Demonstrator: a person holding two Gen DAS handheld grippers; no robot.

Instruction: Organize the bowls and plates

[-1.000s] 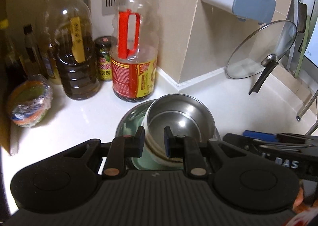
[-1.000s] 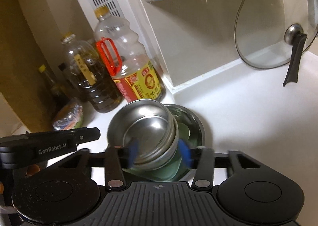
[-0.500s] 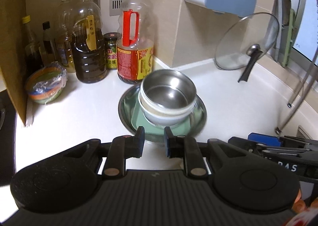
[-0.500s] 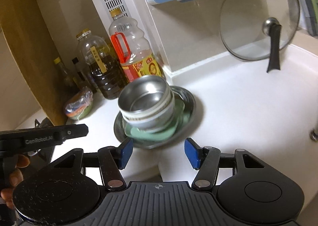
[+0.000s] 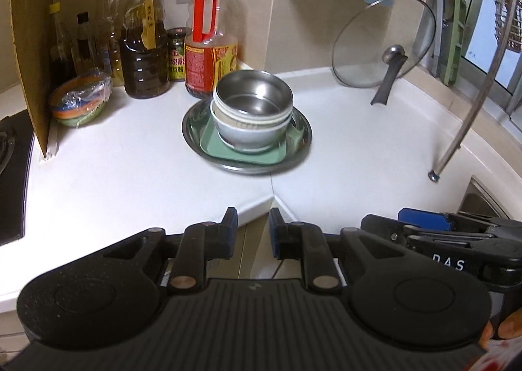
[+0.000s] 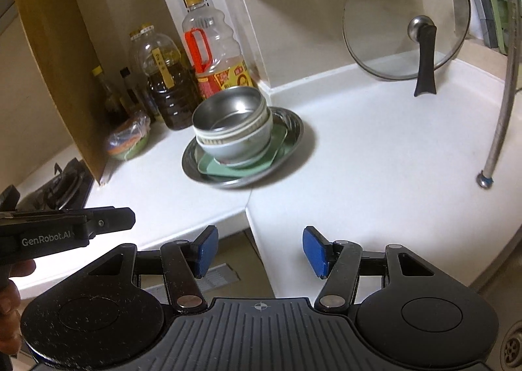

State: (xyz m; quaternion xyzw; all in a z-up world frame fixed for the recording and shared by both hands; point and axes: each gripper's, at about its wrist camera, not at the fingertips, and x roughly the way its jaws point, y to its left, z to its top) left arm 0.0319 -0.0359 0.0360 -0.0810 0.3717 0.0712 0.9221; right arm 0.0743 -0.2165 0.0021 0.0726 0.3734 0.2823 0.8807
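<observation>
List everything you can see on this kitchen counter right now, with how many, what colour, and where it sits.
steel bowl: 1, silver, top of the stack
white bowls: at least 2, nested under the steel bowl
green plate: 1, squarish, under the bowls
steel plate: 1, round, silver, bottom of the stack, mid-counter
oil bottles: several, clear and dark, back left corner
red-handled bottle: 1, behind the stack
jar: 1, green, between bottles
wrapped bowls: 1 bundle, colourful, far left
glass lid: 1, black handle, leaning on the wall
left gripper: black, slightly open, empty
right gripper: blue pads, open, empty
</observation>
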